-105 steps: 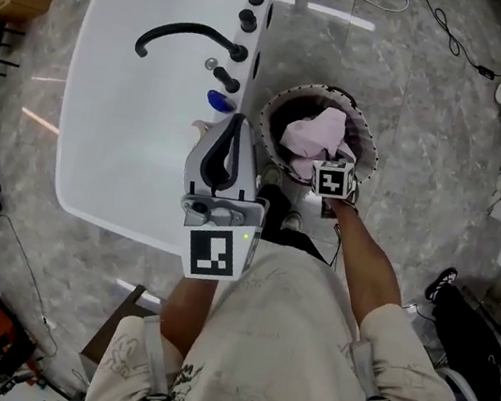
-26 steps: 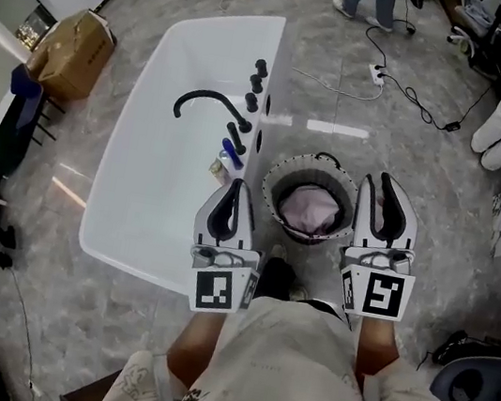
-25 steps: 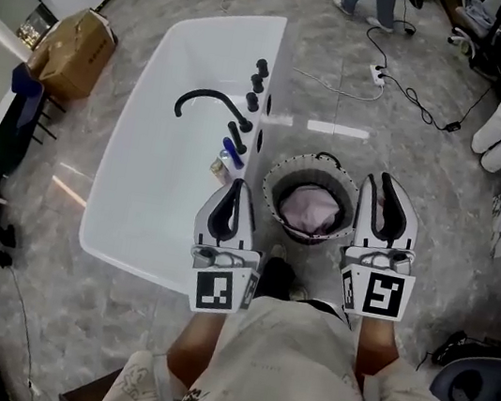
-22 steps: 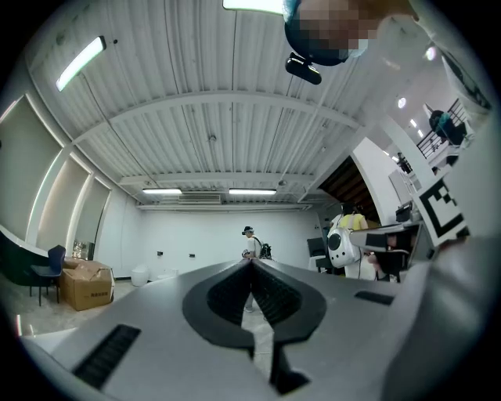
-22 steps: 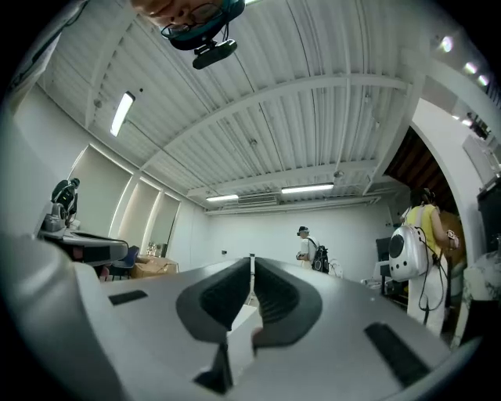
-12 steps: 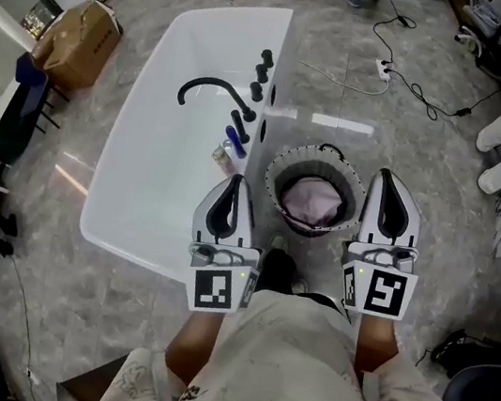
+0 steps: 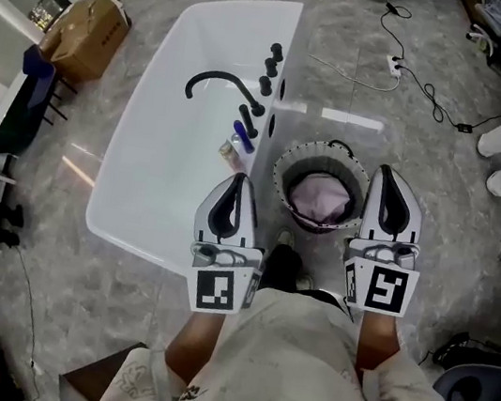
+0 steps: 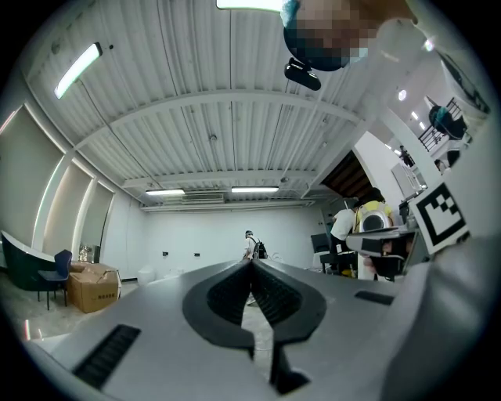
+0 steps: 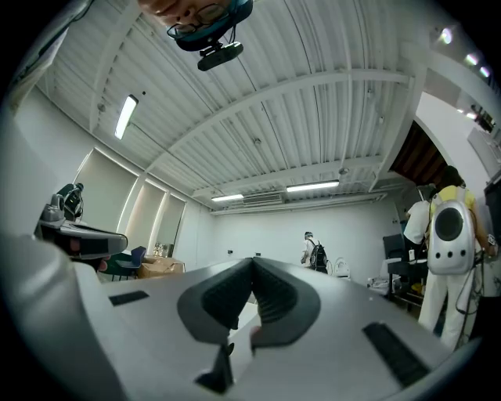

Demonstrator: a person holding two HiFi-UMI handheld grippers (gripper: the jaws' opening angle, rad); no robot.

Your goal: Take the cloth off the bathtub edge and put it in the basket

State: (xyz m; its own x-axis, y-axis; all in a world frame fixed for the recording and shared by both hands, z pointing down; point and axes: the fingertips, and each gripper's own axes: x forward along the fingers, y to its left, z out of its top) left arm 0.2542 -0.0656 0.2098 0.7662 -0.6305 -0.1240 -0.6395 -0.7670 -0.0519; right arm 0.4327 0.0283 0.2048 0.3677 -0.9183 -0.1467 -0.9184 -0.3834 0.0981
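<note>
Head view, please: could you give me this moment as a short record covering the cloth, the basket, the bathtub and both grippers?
cloth: pink cloth, lying inside the basket
basket: round basket, on the floor beside the bathtub
tub: white bathtub with a black faucet
left: left gripper, jaws together, nothing between them
right: right gripper, jaws together, nothing between them
task state: cloth is in the basket

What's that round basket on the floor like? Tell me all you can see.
The basket is round and dark inside, with a pale speckled rim and a loop handle at its far side. It stands upright on the grey floor, close beside the white bathtub. A pink cloth lies crumpled inside.
</note>
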